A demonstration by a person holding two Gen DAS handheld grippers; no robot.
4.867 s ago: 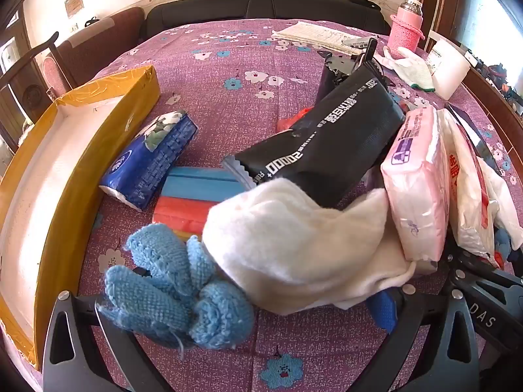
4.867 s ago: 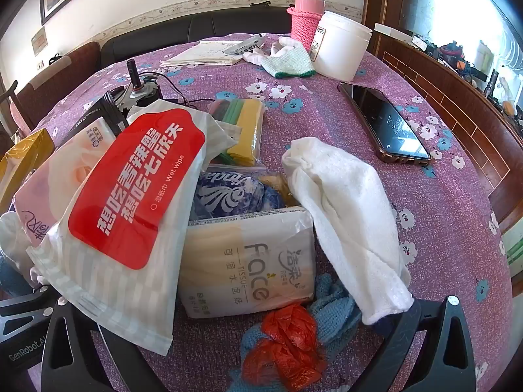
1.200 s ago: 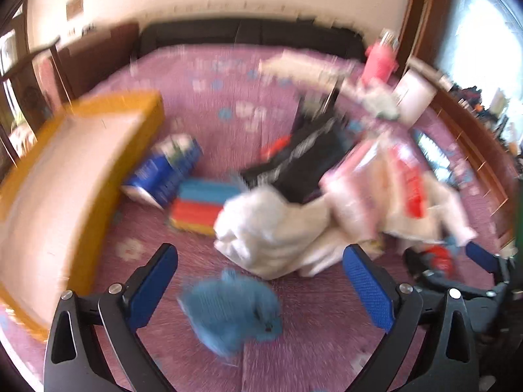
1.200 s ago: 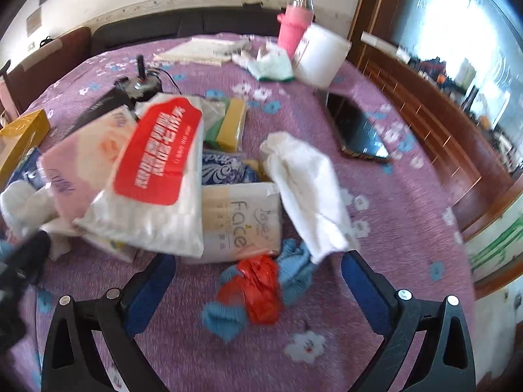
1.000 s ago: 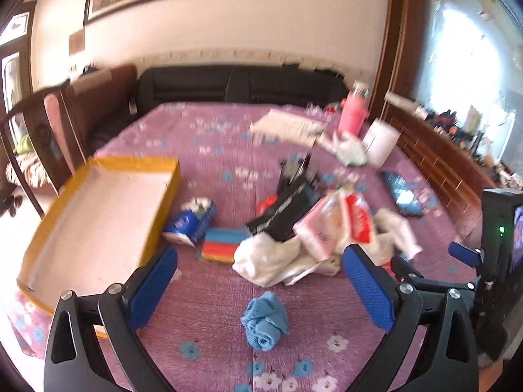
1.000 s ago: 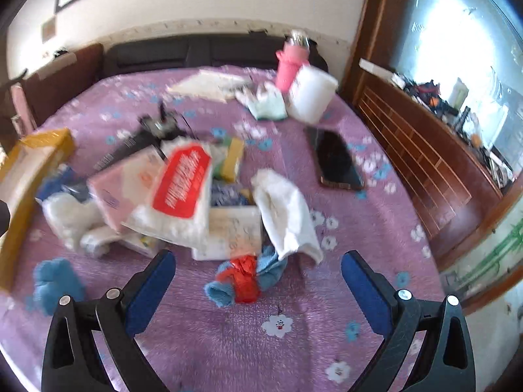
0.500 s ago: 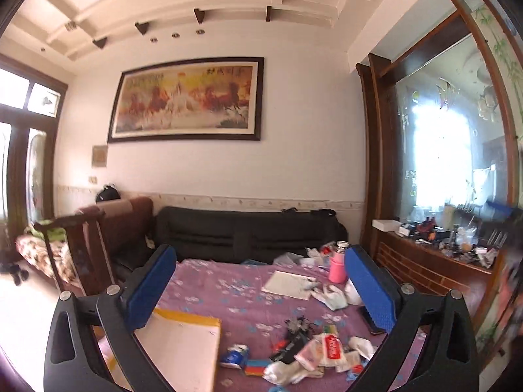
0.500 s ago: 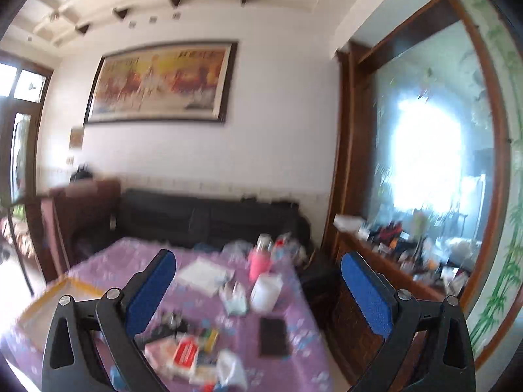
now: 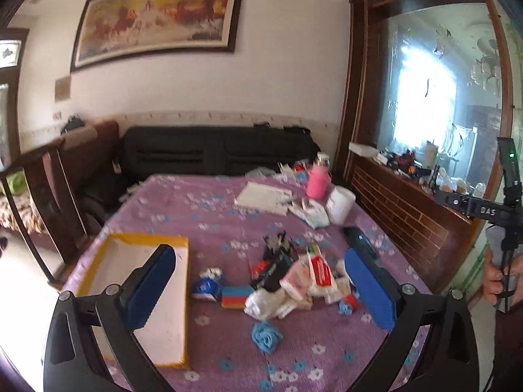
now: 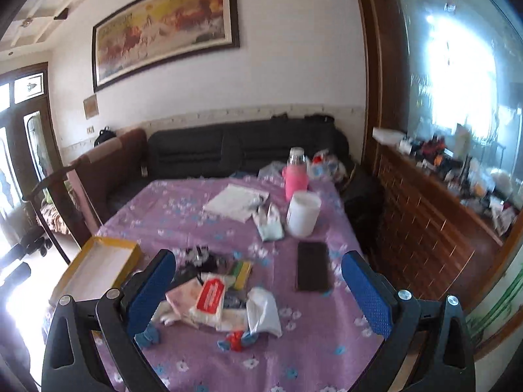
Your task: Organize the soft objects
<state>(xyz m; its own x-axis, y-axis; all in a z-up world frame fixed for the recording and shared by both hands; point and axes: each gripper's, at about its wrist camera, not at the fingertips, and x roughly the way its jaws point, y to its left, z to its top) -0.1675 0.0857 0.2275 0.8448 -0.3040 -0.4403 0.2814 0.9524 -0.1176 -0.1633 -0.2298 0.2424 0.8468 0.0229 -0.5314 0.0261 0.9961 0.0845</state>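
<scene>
My left gripper (image 9: 261,287) hangs open and empty, high above and back from the purple floral table (image 9: 202,215). On the table lies a pile: a white cloth (image 9: 264,300), a red wet-wipe pack (image 9: 318,269), a pink tissue pack (image 9: 294,277), a black pouch (image 9: 271,271), a blue tissue pack (image 9: 207,282) and a red-and-blue sponge (image 9: 233,296). A blue knitted cloth (image 9: 266,332) lies apart in front of the pile. My right gripper (image 10: 258,287) is also open and empty above the wet-wipe pack (image 10: 210,294) and a second white cloth (image 10: 263,310).
An open yellow box (image 9: 143,294) sits at the table's left. A phone (image 10: 312,271), white tub (image 10: 302,214), pink bottle (image 10: 295,179) and papers (image 10: 235,204) lie at the right and far side. A hand (image 9: 500,274) shows at the right edge. A black sofa (image 10: 245,150) stands behind.
Both grippers have opened, lifted away from the pile and drawn far back. The views swung up to the wall and now tilt down to the table again. The blue knitted cloth lies loose.
</scene>
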